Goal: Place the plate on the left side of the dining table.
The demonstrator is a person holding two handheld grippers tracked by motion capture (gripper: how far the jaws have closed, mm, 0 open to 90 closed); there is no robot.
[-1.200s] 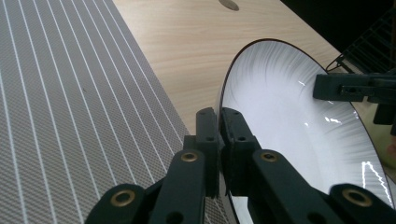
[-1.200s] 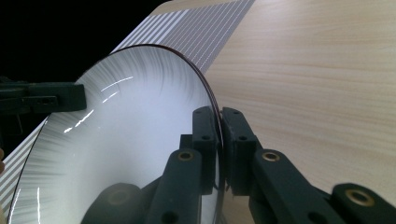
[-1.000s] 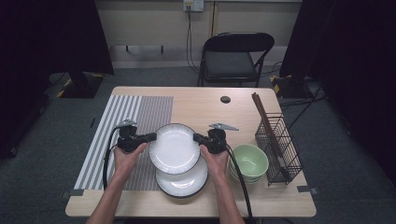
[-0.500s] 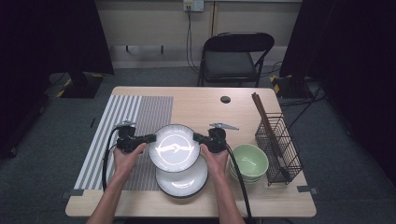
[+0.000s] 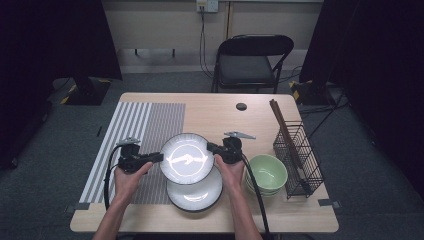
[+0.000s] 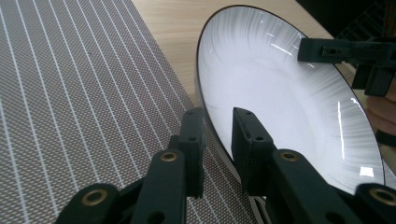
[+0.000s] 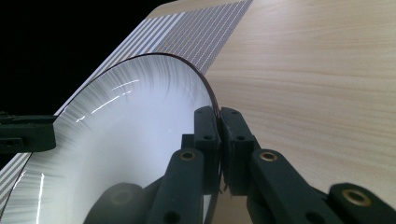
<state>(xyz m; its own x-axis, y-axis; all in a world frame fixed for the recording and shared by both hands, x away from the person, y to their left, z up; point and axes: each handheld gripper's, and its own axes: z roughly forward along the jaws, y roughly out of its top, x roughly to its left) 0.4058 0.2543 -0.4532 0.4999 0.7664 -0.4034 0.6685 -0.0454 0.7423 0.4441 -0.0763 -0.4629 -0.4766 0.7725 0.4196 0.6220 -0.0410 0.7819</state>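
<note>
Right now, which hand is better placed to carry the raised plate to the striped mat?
The right. The right gripper has its jaws clamped on the rim of the raised plate. The jaws of the left gripper have just been opening and now stand apart around the opposite rim, so probably only the right controls it.

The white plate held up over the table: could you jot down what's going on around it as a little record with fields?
Upper plate: white with a dark rim, held above a second plate
Right gripper: fingers clamped on the upper plate's rim
Left gripper: fingers have just been opening; the plate's edge sits in the gap between them, pads no longer pressing
Placemat: striped, on the left part of the table
Green bowls: stacked, right of the plates
Wire basket: at the right edge, holding chopsticks
</note>
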